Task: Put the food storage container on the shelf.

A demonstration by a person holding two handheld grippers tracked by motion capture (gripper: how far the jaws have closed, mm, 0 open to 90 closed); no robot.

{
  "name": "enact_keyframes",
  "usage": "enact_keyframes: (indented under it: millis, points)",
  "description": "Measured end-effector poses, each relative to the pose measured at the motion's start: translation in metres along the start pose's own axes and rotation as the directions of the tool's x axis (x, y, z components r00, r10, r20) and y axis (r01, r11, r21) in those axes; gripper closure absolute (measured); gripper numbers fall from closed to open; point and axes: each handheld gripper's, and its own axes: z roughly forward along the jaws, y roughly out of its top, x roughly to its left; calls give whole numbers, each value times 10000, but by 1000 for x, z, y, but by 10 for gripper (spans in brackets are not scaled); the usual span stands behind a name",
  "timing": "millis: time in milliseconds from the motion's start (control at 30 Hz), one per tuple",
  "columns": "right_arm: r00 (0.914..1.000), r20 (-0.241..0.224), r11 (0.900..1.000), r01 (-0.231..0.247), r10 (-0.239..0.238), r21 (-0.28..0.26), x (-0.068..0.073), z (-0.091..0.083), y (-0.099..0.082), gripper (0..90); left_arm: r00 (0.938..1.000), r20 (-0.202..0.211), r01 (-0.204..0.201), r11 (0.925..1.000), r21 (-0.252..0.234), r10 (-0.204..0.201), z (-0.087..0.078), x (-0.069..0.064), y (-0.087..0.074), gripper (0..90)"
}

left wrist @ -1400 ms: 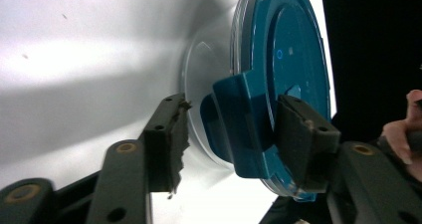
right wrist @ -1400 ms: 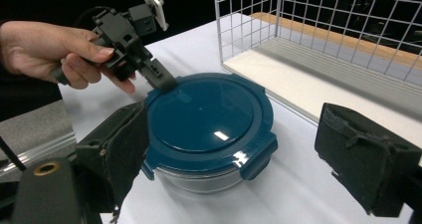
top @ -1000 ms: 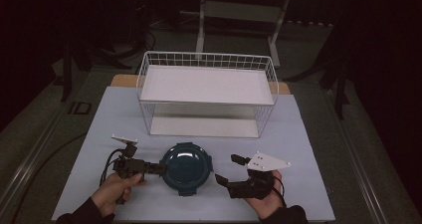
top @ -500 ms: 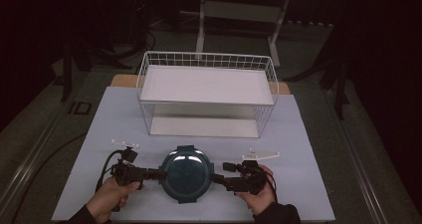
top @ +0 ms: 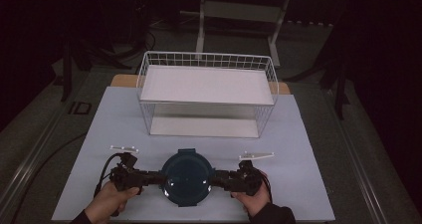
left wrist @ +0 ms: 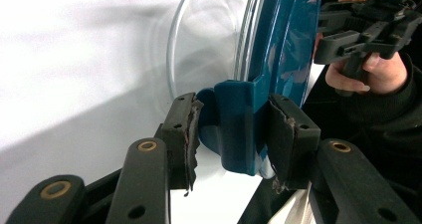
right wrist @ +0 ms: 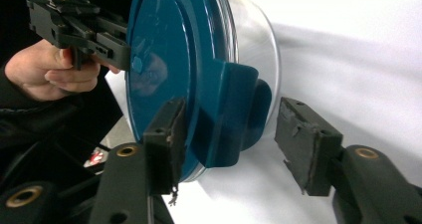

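the round container [top: 187, 178] sits at the near edge of the white tabletop [top: 308, 154], in front of the wire basket [top: 207, 95], between my two hands. it has a clear bowl-like body [left wrist: 209, 40] and a teal lid [right wrist: 169, 59] with a locking tab at each side. my left gripper [top: 157, 177] has its jaws clamped on the left-hand tab [left wrist: 234, 129]: in the left gripper view both worn pads press its faces, one on each side. my right gripper [top: 217, 179] has its jaws just closing around the opposite tab [right wrist: 226, 119]; in the right gripper view the tab stands between them, one pad close against the lid's edge and the other pad apart from it, so nothing is gripped on that side yet. handling, as i judge it: the body looks rigid, smooth and probably slippery, possibly glass and so breakable and not light, and it appears empty; the round wall offers flat pads no purchase. the tabs are the sensible holds, being flat-sided and stiff, though they hinge and could flip open under a lift, so the two grips should be even and the lift level.
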Motion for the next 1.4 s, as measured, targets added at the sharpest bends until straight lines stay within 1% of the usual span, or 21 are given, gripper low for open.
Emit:
enact_keyframes:
  millis: [67,100,167,233,267,367,433,500,533,567,600,667,767,867,933,1033,1167,1233,1300,1400]
  points:
    - [10000,41,10000,-1,1,41,-1,1,-2,502,10000,-37,-26,10000,-26,26,0,-1,-1,579]
    - [10000,-15,10000,-59,59,-14,-1,2,-3,518,10000,-55,-39,10000,-29,39,0,-2,-2,579]
    - [9999,-105,9999,-115,114,-53,-1,2,-6,544,9997,-118,-225,9997,-56,225,0,-5,-3,581]
    - [9999,-108,9998,-126,125,-120,0,3,-8,543,9995,-173,-254,9997,-50,253,-1,-7,-3,581]
    - [9996,-159,9995,-224,221,-204,-1,3,-9,545,9996,-159,-229,9997,-83,227,0,-7,-4,581]
    - [9990,-321,9987,-334,322,-379,-2,4,-10,550,9993,-139,-353,9993,-109,352,-1,-6,-6,580]
    - [9993,-324,9989,-207,194,-411,-1,4,-11,551,9992,-163,-355,9992,-183,352,-1,-6,-8,579]
    - [9993,-315,9990,-230,218,-380,-1,4,-10,552,9994,-180,-315,9992,-258,310,-1,-7,-8,579]
    - [9989,-311,9988,-350,339,-355,-1,4,-10,554,9990,-339,-296,9988,-400,283,0,-9,-9,577]
    - [9988,-317,9988,-381,371,-303,-2,3,-10,555,9987,-399,-348,9985,-416,331,0,-11,-8,577]
    - [9987,-343,9990,-377,368,-249,-2,3,-11,556,9981,-477,-400,9983,-423,380,1,-13,-8,577]
    - [9986,-379,9991,-368,360,-211,-3,1,-11,557,9979,-477,-457,9983,-358,439,2,-15,-6,577]
    - [9992,-330,9995,-248,242,-205,-4,-3,-8,557,9978,-439,-518,9977,-445,499,4,-16,-3,577]
    - [9995,-307,9995,-127,118,-296,-4,-7,-4,558,9973,-348,-669,9958,-622,649,4,-18,2,576]
    - [9995,-307,9991,59,-72,-423,-4,-10,-1,559,9960,-340,-852,9934,-762,828,4,-20,5,576]
    - [9993,-281,9983,227,-242,-535,-3,-15,4,560,9927,-395,-1172,9895,-849,1142,4,-24,11,575]
    - [9990,-221,9972,373,-388,-650,-5,-22,10,560,9896,-510,-1385,9858,-949,1342,6,-28,20,574]
    - [9990,-193,9967,376,-391,-720,-7,-24,14,560,9882,-559,-1483,9832,-1065,1429,7,-29,25,573]
    - [9992,-180,9964,353,-368,-773,-9,-27,18,560,9866,-629,-1580,9787,-1309,1508,8,-31,31,571]
    - [9989,-336,9957,291,-322,-875,-15,-29,23,561,9833,-730,-1759,9730,-1496,1666,9,-33,41,571]
